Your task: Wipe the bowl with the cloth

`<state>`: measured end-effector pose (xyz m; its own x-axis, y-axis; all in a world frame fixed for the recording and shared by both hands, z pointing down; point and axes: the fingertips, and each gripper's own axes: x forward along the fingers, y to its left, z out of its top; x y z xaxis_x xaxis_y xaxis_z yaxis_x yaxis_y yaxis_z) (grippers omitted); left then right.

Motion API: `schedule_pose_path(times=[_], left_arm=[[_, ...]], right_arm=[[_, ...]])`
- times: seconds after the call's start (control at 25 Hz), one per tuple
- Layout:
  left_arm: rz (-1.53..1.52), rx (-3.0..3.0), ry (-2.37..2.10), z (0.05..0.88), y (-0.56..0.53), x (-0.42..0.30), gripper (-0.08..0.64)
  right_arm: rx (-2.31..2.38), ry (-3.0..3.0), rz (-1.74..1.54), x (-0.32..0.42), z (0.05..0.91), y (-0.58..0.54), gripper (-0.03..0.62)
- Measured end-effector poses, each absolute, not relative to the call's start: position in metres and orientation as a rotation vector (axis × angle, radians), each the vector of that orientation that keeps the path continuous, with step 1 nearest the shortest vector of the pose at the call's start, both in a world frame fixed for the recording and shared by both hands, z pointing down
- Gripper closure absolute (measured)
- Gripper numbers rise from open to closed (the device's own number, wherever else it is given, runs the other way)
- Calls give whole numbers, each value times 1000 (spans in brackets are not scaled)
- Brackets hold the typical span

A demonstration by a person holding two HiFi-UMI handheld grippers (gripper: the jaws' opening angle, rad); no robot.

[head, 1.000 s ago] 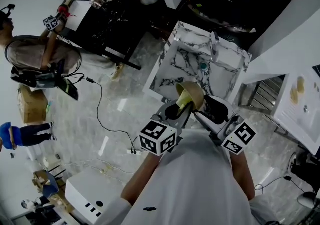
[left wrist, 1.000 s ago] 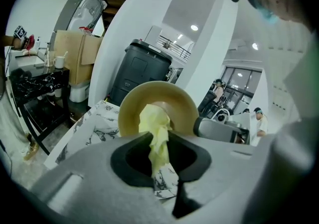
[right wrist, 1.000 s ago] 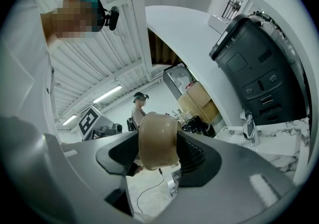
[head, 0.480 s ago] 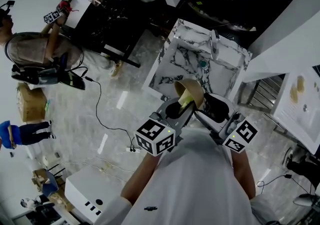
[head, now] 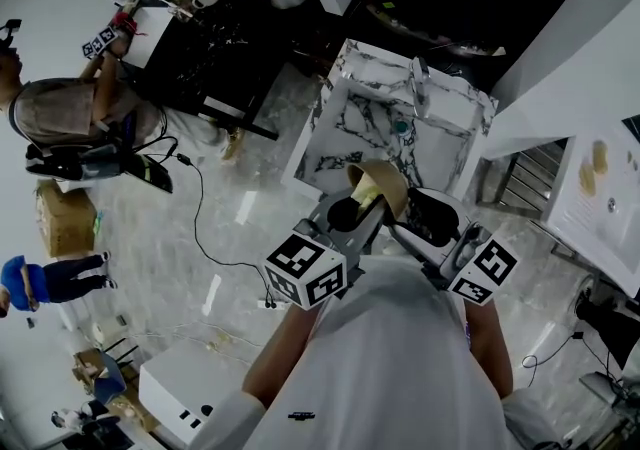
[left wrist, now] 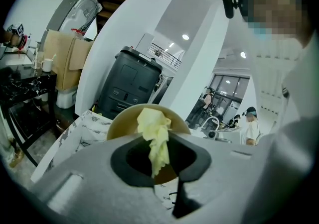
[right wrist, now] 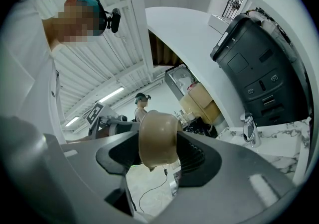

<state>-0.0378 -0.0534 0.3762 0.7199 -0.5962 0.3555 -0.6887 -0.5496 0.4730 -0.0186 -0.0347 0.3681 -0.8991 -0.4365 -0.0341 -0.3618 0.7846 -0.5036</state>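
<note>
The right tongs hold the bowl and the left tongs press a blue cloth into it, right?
Not blue: the left gripper view shows the cloth is pale yellow. The rest stands: the left tongs hold it in the bowl, which the right tongs grip.

The head camera sits above the person's shoulders and looks steeply down. The left gripper (head: 348, 216) and right gripper (head: 420, 220) lie close below it at mid-frame, with the counter (head: 350, 123) at 12 o'clock.

The left gripper camera rides just behind its jaws and faces along them. It is very near the cloth (left wrist: 155, 136) and looks into the mouth of the bowl (left wrist: 124, 118); the counter lies at 9 o'clock.

The right gripper camera faces across toward the left gripper, close on the bowl's outside, with the counter at 4 o'clock.

All three views share the bowl, the counter and the faucet (right wrist: 249, 129).
</note>
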Motion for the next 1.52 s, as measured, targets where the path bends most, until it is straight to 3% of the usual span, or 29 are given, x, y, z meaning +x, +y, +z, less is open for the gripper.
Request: schedule_pose_path(times=[0.56,1.52], left_arm=[[297,2245,-1136,396,-57,-67,499],[200,2323,-1023,366,-52,-41,499]], right_arm=[[-562,2803,-771,-26,362,-31,344],[-560,2790,-754,-18,361,-31,344]])
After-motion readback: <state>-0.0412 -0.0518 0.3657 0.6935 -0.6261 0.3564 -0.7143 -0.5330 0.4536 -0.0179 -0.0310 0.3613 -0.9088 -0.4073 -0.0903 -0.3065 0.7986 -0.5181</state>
